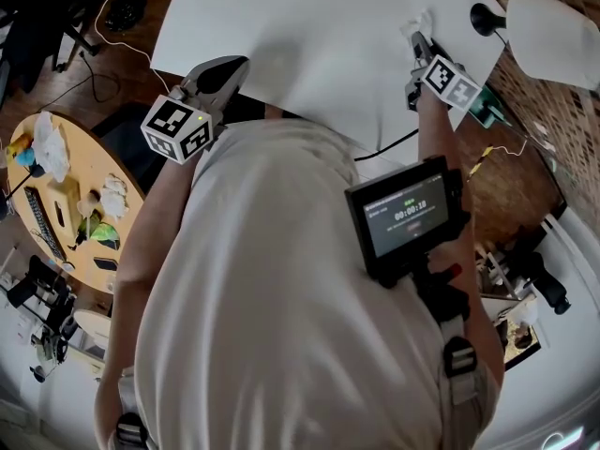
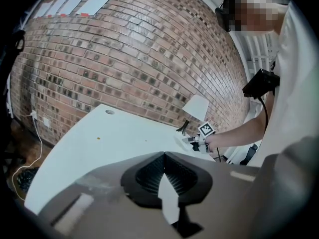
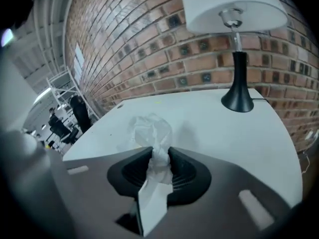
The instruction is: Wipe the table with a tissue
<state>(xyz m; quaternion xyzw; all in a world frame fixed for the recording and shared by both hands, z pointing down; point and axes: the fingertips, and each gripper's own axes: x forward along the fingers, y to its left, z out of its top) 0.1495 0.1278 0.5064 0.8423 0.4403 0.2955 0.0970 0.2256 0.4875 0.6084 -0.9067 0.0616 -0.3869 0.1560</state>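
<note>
Right tool point(image 3: 159, 152) is pinching a scrunched-up tissue point(image 3: 149, 131) over the white tabletop point(image 3: 209, 128), not far from the lamp point(image 3: 238, 91). Left tool point(image 2: 163, 156) has its jaws pressed together, nothing in them, at the tabletop's near edge.

A crumpled white tissue point(image 3: 151, 131) is pinched in the right claw point(image 3: 159, 156), at the white tabletop's point(image 3: 209, 128) right side.

A lamp point(image 3: 238, 68) with a white shade and a black flared base is seen upright before a brick wall point(image 2: 124, 59). White sheets point(image 2: 75, 3) are fixed high on that wall. A round wooden table point(image 1: 86, 162) is strewn with small clutter. A small lit screen point(image 1: 405, 216) is carried on a black chest mount.
</note>
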